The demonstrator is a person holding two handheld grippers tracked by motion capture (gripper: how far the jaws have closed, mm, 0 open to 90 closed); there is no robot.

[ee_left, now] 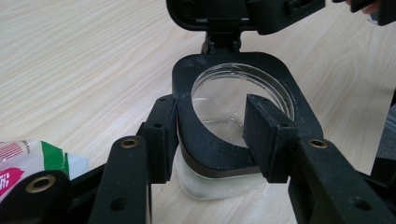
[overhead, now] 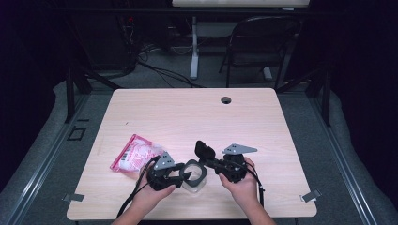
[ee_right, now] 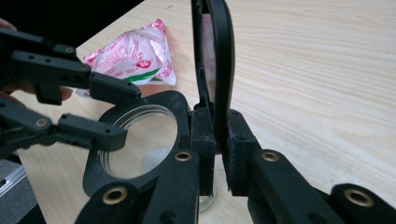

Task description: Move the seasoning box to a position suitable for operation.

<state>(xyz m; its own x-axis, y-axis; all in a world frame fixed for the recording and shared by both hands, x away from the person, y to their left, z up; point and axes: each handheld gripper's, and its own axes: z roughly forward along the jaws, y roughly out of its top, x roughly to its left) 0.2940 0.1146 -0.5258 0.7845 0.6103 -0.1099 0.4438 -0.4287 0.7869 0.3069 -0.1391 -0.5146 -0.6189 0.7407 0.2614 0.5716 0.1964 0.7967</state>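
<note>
A clear container [overhead: 193,174] with a black rim [ee_left: 280,79] stands near the table's front edge. Its hinged black lid [overhead: 204,150] is raised upright. My right gripper [overhead: 210,162] is shut on the lower edge of the lid [ee_right: 224,56], and both pads [ee_right: 238,140] press on it just above the hinge. My left gripper [overhead: 185,174] straddles the rim's near side, one jaw outside the rim and the other over the opening. In the right gripper view, the left gripper [ee_right: 128,114] reaches in from the left, jaws apart around the rim [ee_right: 173,100].
A pink and white snack packet [overhead: 136,153] lies left of the container, close to the left hand. The wooden table [overhead: 187,112] has a cable hole [overhead: 226,100] at its far edge. Behind the table stands a folding chair [overhead: 263,42].
</note>
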